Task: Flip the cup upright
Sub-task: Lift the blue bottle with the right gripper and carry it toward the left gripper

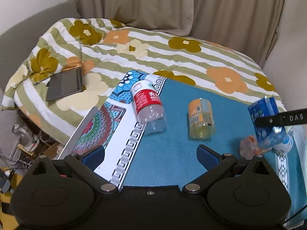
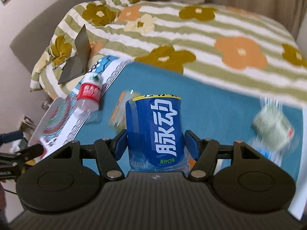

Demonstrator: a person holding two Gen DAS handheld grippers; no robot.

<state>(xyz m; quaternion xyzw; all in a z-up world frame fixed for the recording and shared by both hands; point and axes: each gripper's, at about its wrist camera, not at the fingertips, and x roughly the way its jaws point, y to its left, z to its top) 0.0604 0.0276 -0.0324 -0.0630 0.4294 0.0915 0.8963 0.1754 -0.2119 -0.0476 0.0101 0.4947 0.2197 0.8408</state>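
Blue-label cup (image 2: 153, 130) sits clamped between your right gripper (image 2: 155, 143) pads, long axis running away from you, lifted over the blue mat (image 2: 211, 103). Left gripper (image 1: 150, 157) spread, idle, farther away.

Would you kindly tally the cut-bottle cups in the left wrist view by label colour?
Red-label cup: 1
Orange-label cup: 1
Blue-label cup, held in the right gripper: 1
Crumpled orange-tinted cup: 1
White-and-blue cup, partly hidden: 1
Total: 5
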